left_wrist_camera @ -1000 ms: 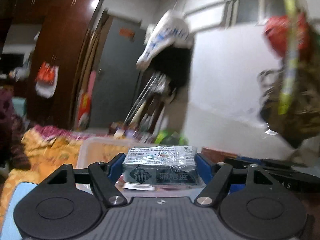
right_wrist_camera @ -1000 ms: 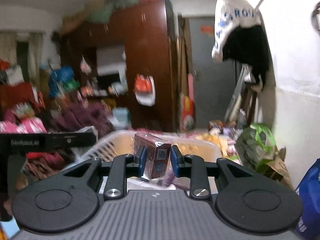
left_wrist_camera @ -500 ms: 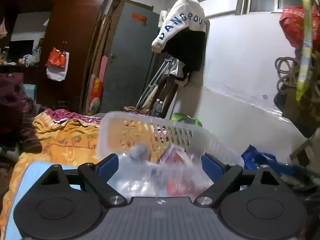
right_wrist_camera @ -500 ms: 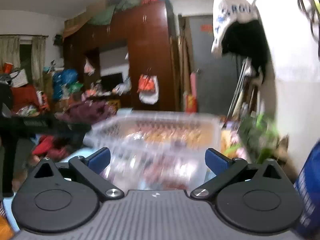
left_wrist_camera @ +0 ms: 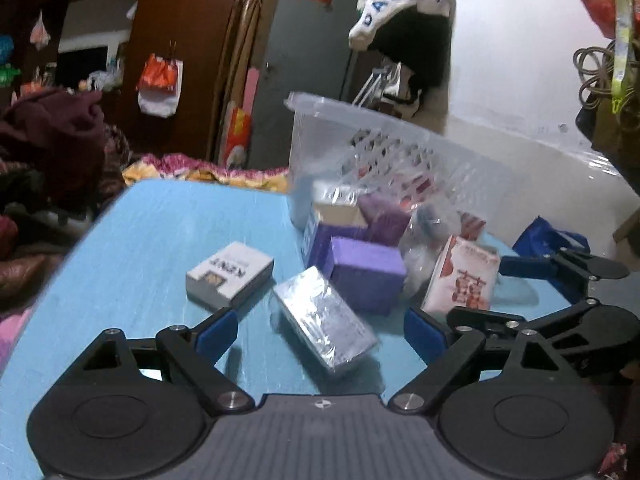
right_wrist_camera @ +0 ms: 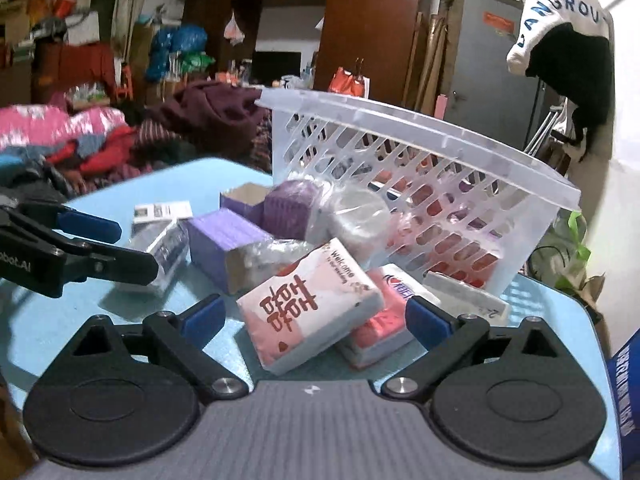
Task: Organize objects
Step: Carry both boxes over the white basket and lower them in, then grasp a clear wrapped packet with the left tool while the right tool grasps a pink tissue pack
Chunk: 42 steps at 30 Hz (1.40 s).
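A clear plastic basket [right_wrist_camera: 440, 184] lies tipped on its side on the blue table [left_wrist_camera: 160, 240], with its contents spilled out in front. In the left wrist view a foil-wrapped box [left_wrist_camera: 324, 320] lies between my open fingers, with a white KENT box [left_wrist_camera: 230, 274], a purple box [left_wrist_camera: 366, 274] and a pink-and-white tissue pack [left_wrist_camera: 464, 278] beyond. My left gripper [left_wrist_camera: 320, 330] is open and empty. My right gripper [right_wrist_camera: 314, 316] is open and empty around the tissue pack [right_wrist_camera: 312, 304]. The basket also shows in the left wrist view [left_wrist_camera: 400, 152].
A second red-and-white pack [right_wrist_camera: 384, 320] and a bagged grey roll [right_wrist_camera: 356, 216] lie by the basket mouth. The left gripper shows at the left of the right wrist view [right_wrist_camera: 80, 248]. A blue bag [left_wrist_camera: 548, 236] sits beyond the table's right edge. Piled clothes [right_wrist_camera: 80, 140] lie behind.
Both grippers let go of the boxes they held and opened wide. The basket went from upright to tipped on its side, and its contents spilled onto the table.
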{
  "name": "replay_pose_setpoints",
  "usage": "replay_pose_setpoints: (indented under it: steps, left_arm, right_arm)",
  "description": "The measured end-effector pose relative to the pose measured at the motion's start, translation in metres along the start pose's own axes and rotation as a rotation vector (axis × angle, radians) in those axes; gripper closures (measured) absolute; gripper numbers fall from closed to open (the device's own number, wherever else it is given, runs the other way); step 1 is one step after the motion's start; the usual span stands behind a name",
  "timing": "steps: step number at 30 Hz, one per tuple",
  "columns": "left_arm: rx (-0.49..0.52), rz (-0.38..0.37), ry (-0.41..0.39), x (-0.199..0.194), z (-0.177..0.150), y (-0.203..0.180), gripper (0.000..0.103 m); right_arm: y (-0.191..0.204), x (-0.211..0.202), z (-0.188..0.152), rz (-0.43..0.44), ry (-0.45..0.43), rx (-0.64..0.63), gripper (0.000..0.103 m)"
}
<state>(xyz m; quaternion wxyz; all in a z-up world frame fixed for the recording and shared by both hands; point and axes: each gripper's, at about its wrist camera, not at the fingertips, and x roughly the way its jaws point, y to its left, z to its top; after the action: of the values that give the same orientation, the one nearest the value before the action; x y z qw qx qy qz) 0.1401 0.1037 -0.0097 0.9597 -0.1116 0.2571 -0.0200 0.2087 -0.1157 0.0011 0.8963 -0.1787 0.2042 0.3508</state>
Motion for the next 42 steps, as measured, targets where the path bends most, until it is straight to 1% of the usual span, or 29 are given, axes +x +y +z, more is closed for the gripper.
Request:
replay_pose_setpoints:
  steps: [2,3,6,10,11,14,18,21,25,26,27,28,30,32,33,35,37,39,42]
  left_arm:
    - [0.017,0.001,0.019,0.003,0.000,-0.002,0.012]
    - [0.031,0.007,0.017,0.003,-0.001,-0.005,0.012]
    - [0.071,0.039,0.019,0.002,-0.008,-0.010,0.012]
    - [0.065,0.041,0.035,0.005,-0.009,-0.009,0.012]
    - [0.065,0.041,0.036,0.005,-0.009,-0.009,0.012]
    - [0.087,0.056,0.043,0.006,-0.010,-0.013,0.012]
    - [0.126,0.078,0.049,0.007,-0.012,-0.021,0.012]
    - [0.154,0.085,0.052,0.006,-0.014,-0.026,0.012]
    - [0.213,0.123,0.057,0.007,-0.016,-0.036,0.013]
    - [0.225,0.127,0.056,0.007,-0.017,-0.038,0.016]
    - [0.234,0.129,0.055,0.006,-0.018,-0.039,0.022]
    - [0.240,0.133,0.054,0.006,-0.019,-0.039,0.025]
    - [0.231,0.124,0.043,0.004,-0.020,-0.037,0.039]
    - [0.226,0.123,0.029,0.002,-0.020,-0.035,0.046]
    - [0.219,0.119,0.025,0.001,-0.020,-0.034,0.047]
    - [0.206,0.102,-0.001,-0.003,-0.021,-0.033,0.048]
    - [0.188,0.083,-0.039,-0.009,-0.022,-0.030,0.049]
    - [0.165,0.054,-0.060,-0.013,-0.023,-0.027,0.049]
    - [0.166,0.040,-0.103,-0.019,-0.026,-0.029,0.049]
  right_arm:
    - [0.001,0.001,0.000,-0.007,0.005,-0.007,0.022]
    - [0.000,0.000,0.000,0.001,0.007,0.004,0.022]
    - [-0.007,-0.005,-0.004,0.017,-0.001,0.029,0.027]
    - [-0.022,-0.014,-0.008,0.050,-0.044,0.125,0.044]
    - [-0.026,-0.015,-0.008,0.062,-0.049,0.151,0.046]
    - [-0.033,-0.018,-0.017,0.089,-0.059,0.199,0.046]
    - [-0.038,-0.020,-0.022,0.112,-0.070,0.221,0.046]
    - [-0.038,-0.020,-0.022,0.122,-0.068,0.221,0.044]
    - [-0.036,-0.018,-0.022,0.142,-0.056,0.204,0.039]
    - [-0.035,-0.017,-0.021,0.146,-0.054,0.200,0.039]
    - [-0.035,-0.017,-0.022,0.146,-0.054,0.199,0.039]
    - [-0.035,-0.017,-0.022,0.147,-0.054,0.198,0.040]
    - [-0.035,-0.017,-0.022,0.153,-0.054,0.195,0.040]
    - [-0.035,-0.018,-0.022,0.152,-0.061,0.196,0.043]
    - [-0.036,-0.019,-0.023,0.154,-0.066,0.202,0.045]
    - [-0.040,-0.022,-0.026,0.164,-0.087,0.222,0.052]
    - [-0.044,-0.026,-0.028,0.176,-0.099,0.242,0.055]
    - [-0.045,-0.031,-0.030,0.182,-0.104,0.249,0.058]
    - [-0.047,-0.041,-0.032,0.192,-0.117,0.254,0.063]
